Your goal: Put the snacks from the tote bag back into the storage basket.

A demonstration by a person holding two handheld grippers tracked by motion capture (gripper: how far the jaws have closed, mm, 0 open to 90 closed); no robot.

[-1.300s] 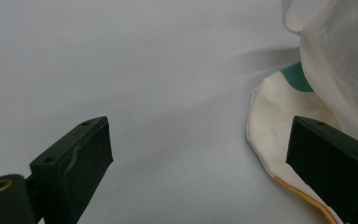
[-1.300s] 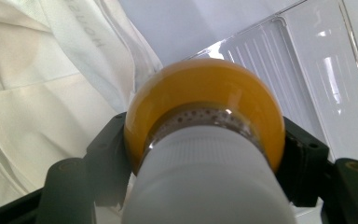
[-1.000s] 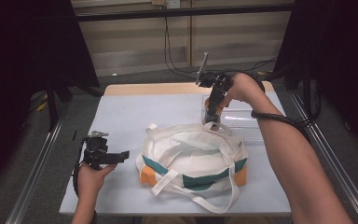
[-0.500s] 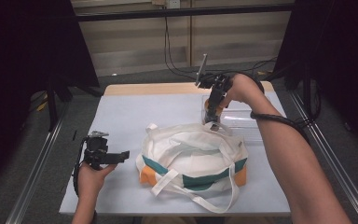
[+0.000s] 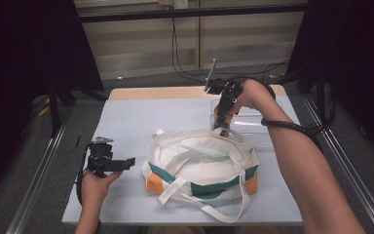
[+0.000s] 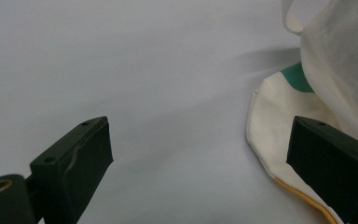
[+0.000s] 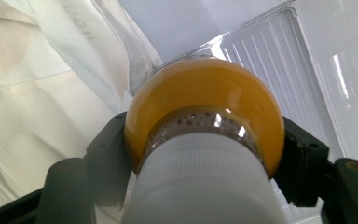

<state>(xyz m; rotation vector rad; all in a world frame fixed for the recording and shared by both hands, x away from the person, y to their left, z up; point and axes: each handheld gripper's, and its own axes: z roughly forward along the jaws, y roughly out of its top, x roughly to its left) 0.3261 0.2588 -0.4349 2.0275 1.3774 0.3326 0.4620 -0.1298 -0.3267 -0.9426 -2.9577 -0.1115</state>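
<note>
Forearms enter from the near table edge. The left hand (image 5: 93, 184) rests low on the grey table (image 5: 141, 117) at the near left, holding the left gripper (image 5: 126, 162) level and pointed at the bag; its jaws stand wide apart with nothing between them, one beside the bag's corner. The white tote bag (image 5: 199, 163), banded teal and orange, lies just right of it, straps loose. Farther off, the right arm stretches over the bag, wrist bent so the right gripper (image 5: 222, 126) points down at the bag's far rim. Its jaws clamp an orange bottle with a white cap (image 7: 203, 140). A clear plastic tray (image 5: 258, 127) lies just behind.
</note>
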